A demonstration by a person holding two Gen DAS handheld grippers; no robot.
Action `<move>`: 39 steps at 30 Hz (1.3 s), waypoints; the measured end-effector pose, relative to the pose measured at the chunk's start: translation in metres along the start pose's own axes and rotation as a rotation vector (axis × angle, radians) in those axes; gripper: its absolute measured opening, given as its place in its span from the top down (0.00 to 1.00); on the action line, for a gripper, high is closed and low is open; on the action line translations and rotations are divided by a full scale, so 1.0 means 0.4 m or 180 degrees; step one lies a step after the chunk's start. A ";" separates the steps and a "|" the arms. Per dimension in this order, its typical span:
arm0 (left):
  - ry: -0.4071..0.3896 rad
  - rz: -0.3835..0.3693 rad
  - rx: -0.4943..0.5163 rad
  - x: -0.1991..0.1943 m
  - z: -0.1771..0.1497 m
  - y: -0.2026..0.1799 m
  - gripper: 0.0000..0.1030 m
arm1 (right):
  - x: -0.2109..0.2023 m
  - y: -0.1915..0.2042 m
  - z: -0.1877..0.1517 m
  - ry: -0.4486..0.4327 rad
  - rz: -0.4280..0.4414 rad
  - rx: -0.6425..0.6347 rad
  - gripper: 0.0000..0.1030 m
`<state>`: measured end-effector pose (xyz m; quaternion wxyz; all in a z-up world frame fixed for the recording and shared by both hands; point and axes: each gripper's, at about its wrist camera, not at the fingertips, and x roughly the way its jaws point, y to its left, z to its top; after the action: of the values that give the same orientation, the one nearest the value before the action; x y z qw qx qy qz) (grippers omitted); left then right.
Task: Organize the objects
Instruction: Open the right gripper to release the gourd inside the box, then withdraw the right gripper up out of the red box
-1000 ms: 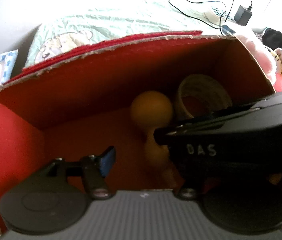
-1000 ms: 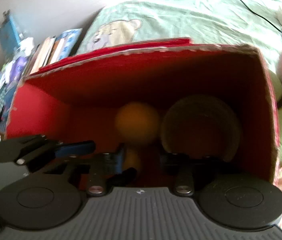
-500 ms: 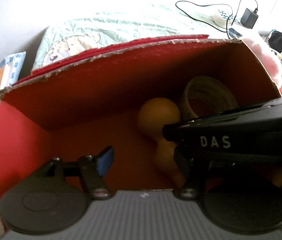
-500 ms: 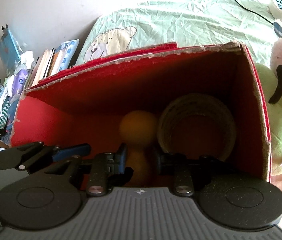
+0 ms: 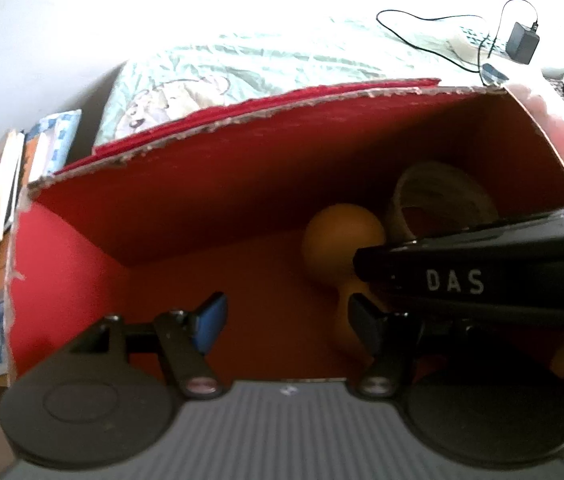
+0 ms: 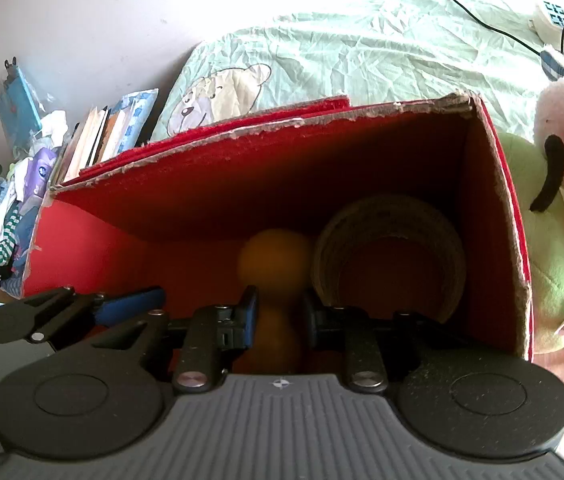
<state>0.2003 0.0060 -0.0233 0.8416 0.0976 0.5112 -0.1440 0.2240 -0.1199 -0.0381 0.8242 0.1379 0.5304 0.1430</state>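
The right gripper [image 6: 277, 322] reaches down into the red box [image 6: 81, 248], its jaws on either side of the neck of an orange toy [image 6: 275, 260] with a round head. The toy is blurred and dark, and its lower end is cut off behind the gripper body, so whether the pads actually press on it cannot be told. Those jaws have just been closing, with the toy between them; a second ago they stood wider. In the left wrist view the right gripper's black body crosses in front and hides most of the toy's stem. The left gripper [image 5: 286, 320] hangs about half open over the bare box floor, holding nothing; it has just been opening a little. Beside the toy's head lies a coiled ring [image 6: 390, 256]. A plush toy [image 6: 542, 240] rests against the box's outer wall on a green sheet [image 6: 362, 52].
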 end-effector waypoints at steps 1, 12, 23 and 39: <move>-0.0006 0.0021 0.0005 0.000 0.000 -0.001 0.33 | -0.001 0.000 0.000 -0.0007 0.0003 0.0002 0.77; -0.0054 0.0172 0.0014 0.003 0.003 -0.006 0.33 | -0.003 0.004 -0.002 -0.0051 -0.0009 -0.0040 0.77; -0.0080 0.0246 -0.0014 -0.001 0.002 -0.009 0.32 | -0.008 0.010 -0.007 -0.0120 -0.0039 -0.0108 0.76; -0.0173 0.0410 -0.0001 -0.013 0.001 -0.019 0.27 | -0.026 0.036 -0.016 -0.0319 -0.0220 -0.0286 0.78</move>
<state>0.1959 -0.0004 -0.0186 0.8627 0.1262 0.4809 -0.0922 0.2128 -0.1101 -0.0266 0.8595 0.0894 0.4860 0.1310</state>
